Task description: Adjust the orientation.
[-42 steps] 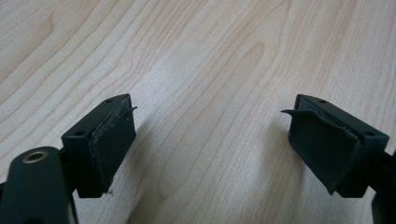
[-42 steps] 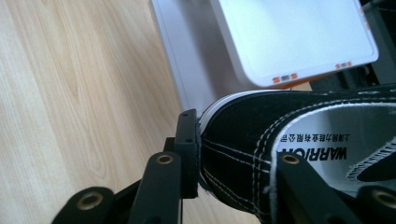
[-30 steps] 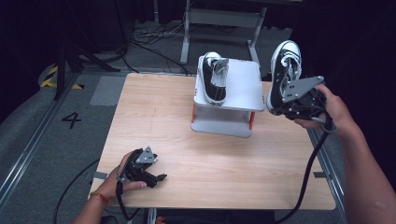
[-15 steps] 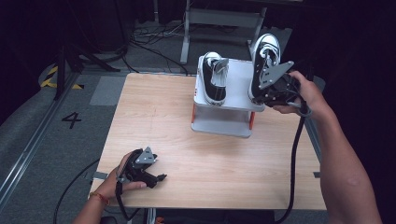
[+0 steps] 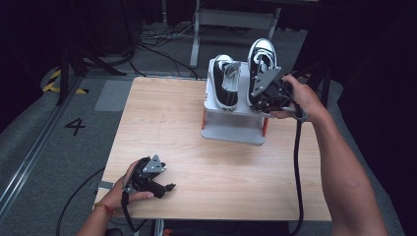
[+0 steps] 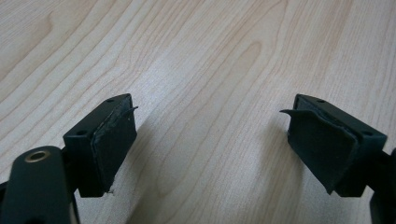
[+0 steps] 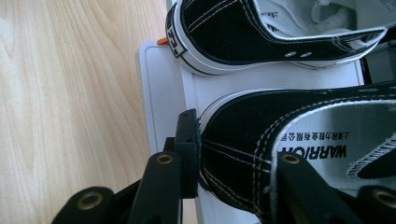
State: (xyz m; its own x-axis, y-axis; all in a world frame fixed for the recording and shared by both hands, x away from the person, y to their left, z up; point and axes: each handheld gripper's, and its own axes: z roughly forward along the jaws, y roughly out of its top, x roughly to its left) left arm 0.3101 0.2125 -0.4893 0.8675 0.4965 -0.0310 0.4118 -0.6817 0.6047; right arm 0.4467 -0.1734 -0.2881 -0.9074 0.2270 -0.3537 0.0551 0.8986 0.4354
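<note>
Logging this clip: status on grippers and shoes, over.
Left gripper open, idle on table. Right gripper shut on right shoe, over white stand. Left shoe already on stand. Nothing in the way.

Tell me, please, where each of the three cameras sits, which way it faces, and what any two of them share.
High view: fixed above the person's side, looking forward and down on the wooden table; both forearms enter from below, left claw near, right claw on the held sneaker.
Left gripper view: rides the left claw, looking along its open jaws at bare tabletop.
Right gripper view: rides the right claw, jaws clamping the held sneaker's heel over the white stand.
Shared: high and right gripper views both show the second sneaker.
</note>
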